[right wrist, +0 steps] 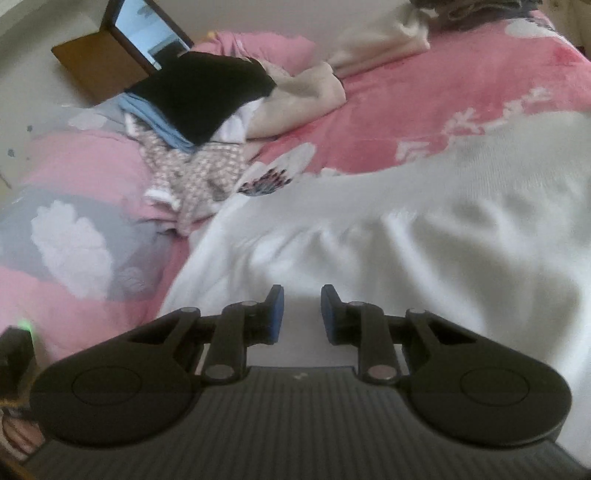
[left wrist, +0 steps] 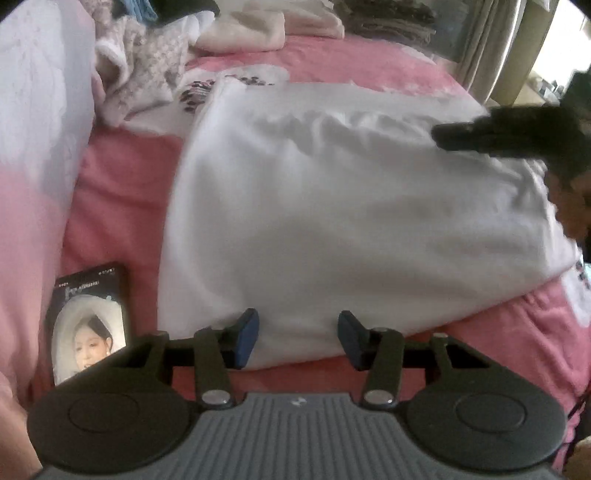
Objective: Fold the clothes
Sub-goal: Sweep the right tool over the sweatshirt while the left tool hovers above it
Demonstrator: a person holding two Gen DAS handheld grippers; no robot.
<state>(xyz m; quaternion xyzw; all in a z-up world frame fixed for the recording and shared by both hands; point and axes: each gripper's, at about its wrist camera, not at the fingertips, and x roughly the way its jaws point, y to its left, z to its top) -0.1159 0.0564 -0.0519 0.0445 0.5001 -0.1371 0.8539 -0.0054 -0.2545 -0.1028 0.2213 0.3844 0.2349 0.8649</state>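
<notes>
A white garment point(left wrist: 332, 206) lies folded over on the pink bed, with a printed patch showing at its far edge point(left wrist: 199, 92). My left gripper point(left wrist: 298, 338) is open just above the garment's near edge, nothing between its blue pads point(left wrist: 245, 338). In the right wrist view the same white garment point(right wrist: 406, 251) fills the right half, wrinkled across its middle. My right gripper point(right wrist: 302, 314) is open over the cloth, holding nothing. The right gripper also shows as a dark shape point(left wrist: 517, 136) above the garment's right side in the left wrist view.
A heap of unfolded clothes point(right wrist: 199, 122), black, blue and patterned, sits at the head of the bed. Folded cream pieces point(left wrist: 258, 29) lie at the far side. A photo card point(left wrist: 88, 325) rests on the pink bedcover point(left wrist: 122, 206). A pillow point(right wrist: 74, 236) lies left.
</notes>
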